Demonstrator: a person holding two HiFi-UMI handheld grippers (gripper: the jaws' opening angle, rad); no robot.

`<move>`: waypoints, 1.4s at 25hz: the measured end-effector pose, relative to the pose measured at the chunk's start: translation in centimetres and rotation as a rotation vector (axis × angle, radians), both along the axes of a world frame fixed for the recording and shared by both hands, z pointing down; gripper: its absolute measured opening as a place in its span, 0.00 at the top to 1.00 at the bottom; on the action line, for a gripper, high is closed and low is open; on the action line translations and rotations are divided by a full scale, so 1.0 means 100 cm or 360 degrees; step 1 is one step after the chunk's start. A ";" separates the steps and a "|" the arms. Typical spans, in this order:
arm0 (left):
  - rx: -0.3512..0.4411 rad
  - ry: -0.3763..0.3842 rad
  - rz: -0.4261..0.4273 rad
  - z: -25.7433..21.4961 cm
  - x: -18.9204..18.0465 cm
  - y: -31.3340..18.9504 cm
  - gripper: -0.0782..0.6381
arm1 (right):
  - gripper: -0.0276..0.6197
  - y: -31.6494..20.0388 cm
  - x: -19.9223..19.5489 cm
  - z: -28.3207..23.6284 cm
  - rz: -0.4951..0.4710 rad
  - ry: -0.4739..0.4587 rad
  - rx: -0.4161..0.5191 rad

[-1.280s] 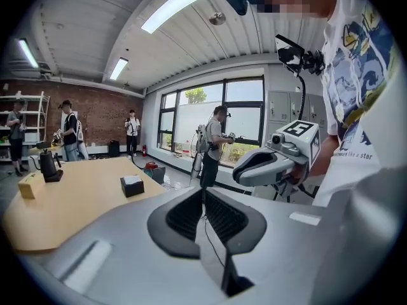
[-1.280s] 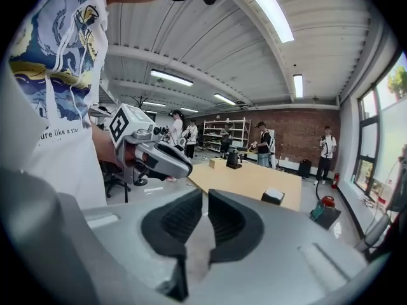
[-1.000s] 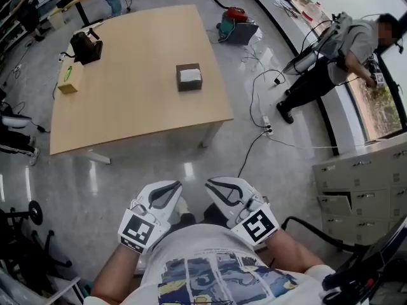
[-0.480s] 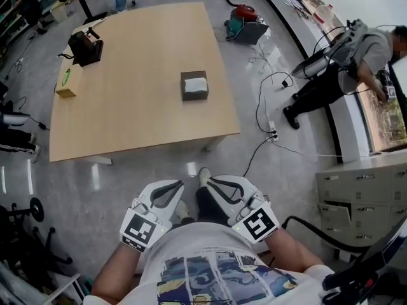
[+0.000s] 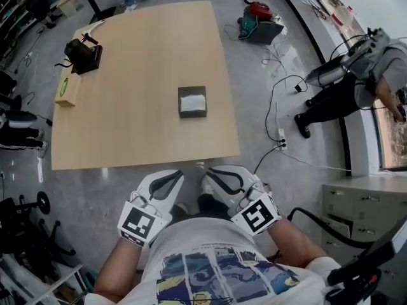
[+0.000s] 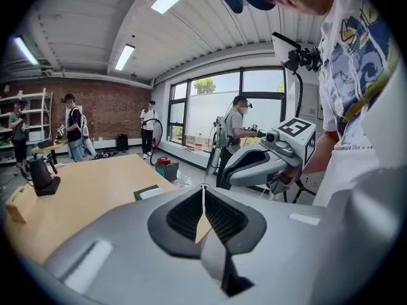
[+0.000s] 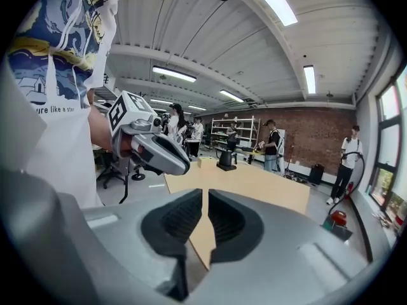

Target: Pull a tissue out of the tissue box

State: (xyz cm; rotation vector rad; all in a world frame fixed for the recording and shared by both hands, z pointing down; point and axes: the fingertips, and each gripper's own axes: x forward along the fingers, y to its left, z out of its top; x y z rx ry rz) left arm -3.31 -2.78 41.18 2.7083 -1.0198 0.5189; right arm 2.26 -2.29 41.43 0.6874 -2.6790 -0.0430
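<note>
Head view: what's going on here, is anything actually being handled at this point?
A person stands just short of a wooden table, holding the left gripper and the right gripper side by side, close to the body. Both have their jaws together with nothing between them. The tissue box sits out on the table with white tissue showing on top, untouched. Neither gripper is over the table, so the pull has not begun.
</note>
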 end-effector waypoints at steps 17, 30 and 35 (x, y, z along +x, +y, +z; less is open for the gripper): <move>-0.0041 0.0036 -0.0012 -0.002 -0.026 -0.075 0.87 | 0.88 -0.119 -0.015 0.072 -0.0002 0.0311 0.0002; -0.0080 0.0011 -0.0058 0.008 -0.075 -0.121 0.87 | 0.86 -0.205 -0.019 0.175 -0.0041 0.0725 -0.0013; -0.0107 0.0012 -0.0070 0.010 -0.083 -0.133 0.87 | 0.86 -0.222 -0.023 0.197 -0.0088 0.0811 -0.0034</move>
